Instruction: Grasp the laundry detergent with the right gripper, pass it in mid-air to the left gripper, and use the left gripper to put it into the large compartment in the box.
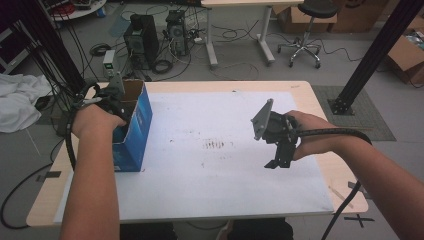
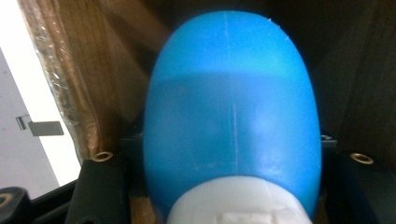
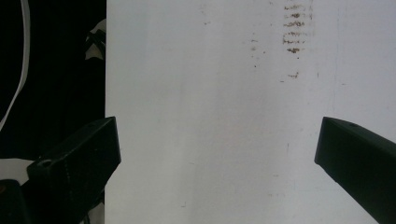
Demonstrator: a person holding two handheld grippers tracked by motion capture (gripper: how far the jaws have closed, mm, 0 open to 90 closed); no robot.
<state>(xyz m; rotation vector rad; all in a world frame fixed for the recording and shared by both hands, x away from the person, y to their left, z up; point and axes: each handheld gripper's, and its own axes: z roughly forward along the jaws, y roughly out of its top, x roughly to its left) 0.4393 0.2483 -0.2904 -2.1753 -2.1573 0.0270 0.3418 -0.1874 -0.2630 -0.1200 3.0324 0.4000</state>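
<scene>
We've got the left gripper (image 1: 116, 102) down inside the blue box (image 1: 134, 131) at the table's (image 1: 225, 200) left edge, fingers pinching a blue bottle (image 2: 232, 121) with a white cap. Risk: the smooth round body slips, or snags the cardboard wall (tight fit). Right gripper (image 1: 278, 159) hangs over the table, fingers spread, empty.

Blue bottle (image 2: 232, 116): smooth plastic, slight sheen, mould seam seen; white cap (image 2: 238, 203) matt plastic. Box (image 1: 134, 125): glossy blue printed outside, raw brown cardboard inside. Table sheet (image 1: 210, 165): matt white, stained with brown marks. Table edge (image 1: 47, 195): pale wood.
</scene>
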